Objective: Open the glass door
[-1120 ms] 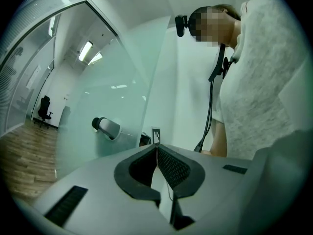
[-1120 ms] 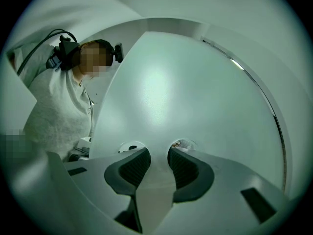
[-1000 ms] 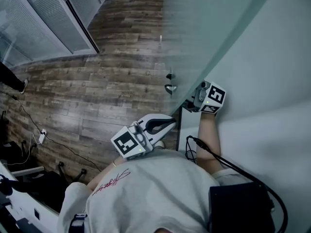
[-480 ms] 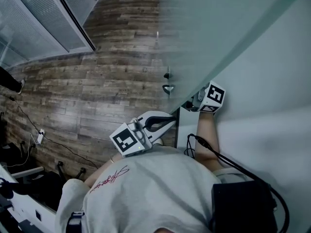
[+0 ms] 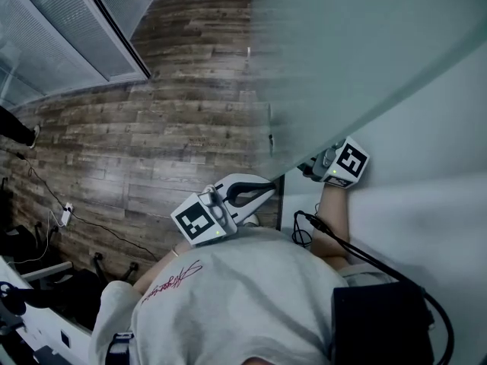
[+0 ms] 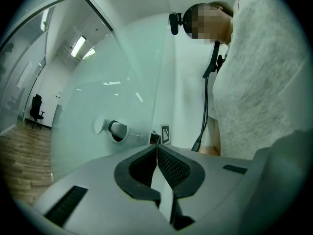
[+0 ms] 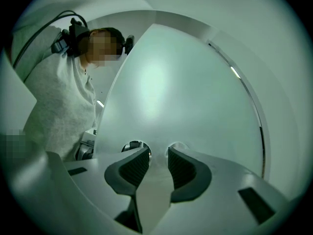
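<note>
The frosted glass door (image 5: 342, 52) stands partly swung, its free edge just ahead of me. Its metal handle (image 5: 270, 139) shows thin and edge-on in the head view. In the left gripper view the handle (image 6: 116, 129) is a short cylinder on a round plate. My right gripper (image 5: 316, 164) reaches in behind the door's edge on the wall side. In its own view the right gripper (image 7: 157, 153) has its jaws a little apart, clamped on the handle against the pane (image 7: 186, 92). My left gripper (image 5: 268, 190) hangs shut and empty near my chest, short of the door; its jaws meet (image 6: 156, 148).
A white wall (image 5: 426, 150) runs close on the right. Wood-plank floor (image 5: 152, 128) lies beyond the door, with a glass partition with blinds (image 5: 68, 36) at the far left and cables (image 5: 68, 215) along it. An office chair (image 6: 35, 110) stands far down the room.
The door has swung, so the handle now shows edge-on. My right gripper has shifted right along with the door's edge. The left gripper has stayed where it was.
</note>
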Tool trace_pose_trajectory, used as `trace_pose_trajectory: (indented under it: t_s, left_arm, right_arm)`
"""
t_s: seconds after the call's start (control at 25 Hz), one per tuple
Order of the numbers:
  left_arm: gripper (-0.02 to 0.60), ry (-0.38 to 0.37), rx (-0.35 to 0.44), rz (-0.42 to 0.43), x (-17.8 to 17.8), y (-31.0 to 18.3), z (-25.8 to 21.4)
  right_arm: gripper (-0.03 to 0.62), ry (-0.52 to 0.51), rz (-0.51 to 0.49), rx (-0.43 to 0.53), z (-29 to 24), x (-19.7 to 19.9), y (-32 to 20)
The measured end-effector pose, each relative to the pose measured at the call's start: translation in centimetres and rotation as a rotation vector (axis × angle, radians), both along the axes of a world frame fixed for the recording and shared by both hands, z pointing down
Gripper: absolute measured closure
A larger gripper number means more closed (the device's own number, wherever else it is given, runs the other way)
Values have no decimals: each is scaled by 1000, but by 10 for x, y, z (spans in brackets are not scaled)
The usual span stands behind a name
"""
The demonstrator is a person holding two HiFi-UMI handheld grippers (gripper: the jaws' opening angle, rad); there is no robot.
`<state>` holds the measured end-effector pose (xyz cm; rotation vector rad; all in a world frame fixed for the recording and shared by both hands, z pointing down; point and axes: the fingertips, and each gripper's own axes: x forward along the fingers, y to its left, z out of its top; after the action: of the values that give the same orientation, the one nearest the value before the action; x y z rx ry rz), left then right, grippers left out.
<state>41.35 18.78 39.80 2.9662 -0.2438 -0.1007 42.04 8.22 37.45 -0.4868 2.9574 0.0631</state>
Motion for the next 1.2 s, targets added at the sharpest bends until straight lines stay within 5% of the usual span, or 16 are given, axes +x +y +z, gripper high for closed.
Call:
trace_pose_trajectory:
  t_s: [0.64, 1.2]
  left_arm:
    - [563, 15, -6, 245, 1, -2, -2]
    - [563, 81, 6, 387, -32, 15, -23]
  right_arm:
    - [551, 51, 455, -25, 14, 32, 31]
    - [557, -16, 556, -56, 6, -24, 117]
